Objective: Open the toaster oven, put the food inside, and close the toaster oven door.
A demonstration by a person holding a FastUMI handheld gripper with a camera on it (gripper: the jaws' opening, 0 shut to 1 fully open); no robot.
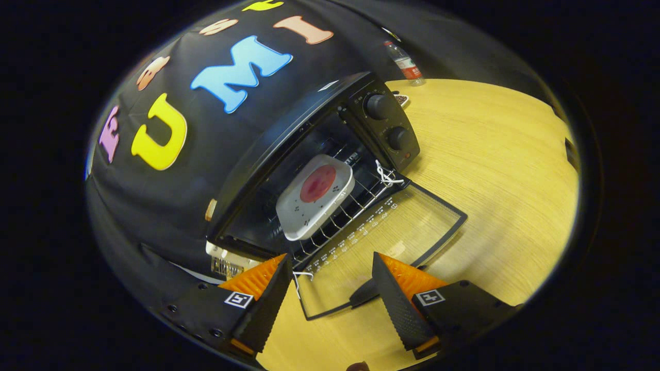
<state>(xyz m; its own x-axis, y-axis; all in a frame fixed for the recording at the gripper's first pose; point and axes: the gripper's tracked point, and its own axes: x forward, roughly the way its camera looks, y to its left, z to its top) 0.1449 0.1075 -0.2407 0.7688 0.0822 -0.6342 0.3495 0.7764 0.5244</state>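
So, status at this frame:

1. Toaster oven [309, 154] is open. Its glass door [392, 232] lies flat on the wooden table [495, 170], hinged at the oven mouth and reaching toward the gripper.
2. Food is already in: a white plate [315, 198] with a round red piece [318, 183] on it sits on the wire rack [356, 206] inside the cavity.
3. Gripper [330, 293] is spread wide, holding nothing. Both fingers hover over the table, apart from the door.
4. Key relation: the door handle [363, 293] sits at the door's free edge, in the gap between the fingers and closer to the right one. Its long axis runs along that edge, roughly across the line of the fingers.
5. Oven mouth is beyond the fingers, up and left, so the closing swing goes away from the gripper and upward about the hinge.
6. My read: only closing remains. Get a finger under the free edge or pinch the handle, then lift and push toward the cavity.
7. Risk: the plate's near rim overhangs toward the rack's front; can't tell if the door clears it.
8. Water bottle [406, 63] stands at the far table edge, well apart
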